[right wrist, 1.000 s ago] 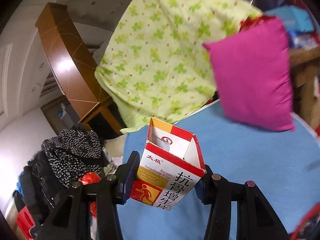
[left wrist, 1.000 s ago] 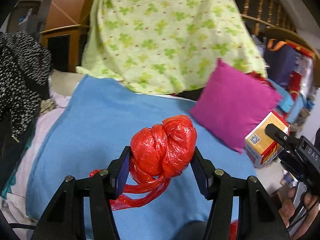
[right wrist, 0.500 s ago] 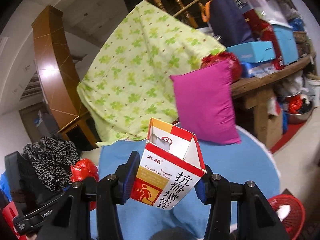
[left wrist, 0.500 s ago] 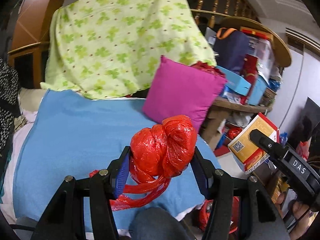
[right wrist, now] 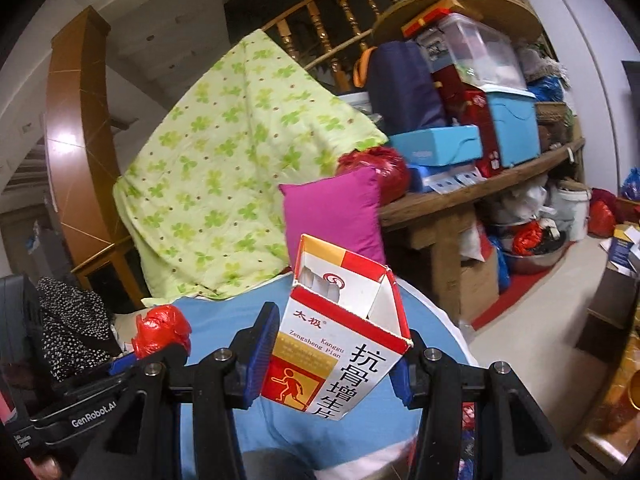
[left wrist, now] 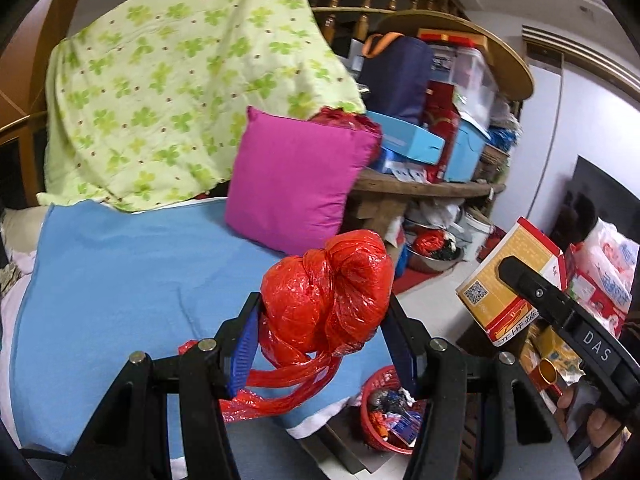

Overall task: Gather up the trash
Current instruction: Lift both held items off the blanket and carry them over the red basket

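Clearly the knotted red plastic bag (left wrist: 326, 300) sat clamped in the left gripper (left wrist: 324, 344) above the blue bed cover (left wrist: 120, 280), while the right gripper (right wrist: 328, 360) gripped an open medicine box (right wrist: 340, 344); a red basket (left wrist: 390, 412) stood on the floor below.

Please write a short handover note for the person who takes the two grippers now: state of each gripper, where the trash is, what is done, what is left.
Left gripper: shut on the crumpled red plastic bag.
Right gripper: shut on the opened red, white and yellow cardboard medicine box.
Both pieces are lifted clear of the blue blanket.
The red mesh waste basket stands on the floor past the blanket's edge, already holding some scraps.
Done: both pieces picked up.
Left: probably carry them over the basket and release each one.
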Demonstrator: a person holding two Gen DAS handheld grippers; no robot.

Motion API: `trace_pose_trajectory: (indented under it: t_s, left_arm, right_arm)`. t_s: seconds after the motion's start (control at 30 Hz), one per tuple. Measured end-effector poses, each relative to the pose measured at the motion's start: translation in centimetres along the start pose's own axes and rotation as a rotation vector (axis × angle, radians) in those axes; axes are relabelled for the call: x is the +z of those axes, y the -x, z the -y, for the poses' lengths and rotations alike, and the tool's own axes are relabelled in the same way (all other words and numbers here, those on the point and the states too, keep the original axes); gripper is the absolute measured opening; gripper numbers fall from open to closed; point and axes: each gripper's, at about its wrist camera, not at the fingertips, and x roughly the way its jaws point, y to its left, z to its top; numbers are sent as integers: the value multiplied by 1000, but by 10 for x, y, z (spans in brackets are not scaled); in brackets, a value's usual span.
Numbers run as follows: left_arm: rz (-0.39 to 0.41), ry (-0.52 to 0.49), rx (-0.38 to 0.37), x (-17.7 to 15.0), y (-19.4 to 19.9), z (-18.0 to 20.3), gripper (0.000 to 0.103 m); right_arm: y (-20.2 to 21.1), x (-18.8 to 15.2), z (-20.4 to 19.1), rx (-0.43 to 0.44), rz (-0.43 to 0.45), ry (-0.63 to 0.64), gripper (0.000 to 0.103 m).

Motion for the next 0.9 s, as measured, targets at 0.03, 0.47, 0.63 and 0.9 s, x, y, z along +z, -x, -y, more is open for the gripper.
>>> trace_pose_trajectory:
  t_s: [0.03,0.47,0.63,0.9]
  left_arm:
    - [-5,-5,-7,-1,-2,3,60]
    - [-145,-114,-111,-21,-55,65,60]
    - [-198,-151,-149,-29,-75,84,60]
    - [-289,-200,-243,-46,-116,110,60]
  right_arm:
    - [4,-1,7,-19,0,2,53]
    - [17,-17,91,-163,-41,-85,53]
    - [25,-24,128,-210,-48,-142,53]
    - [4,-53,173,-250,-146,-218,53]
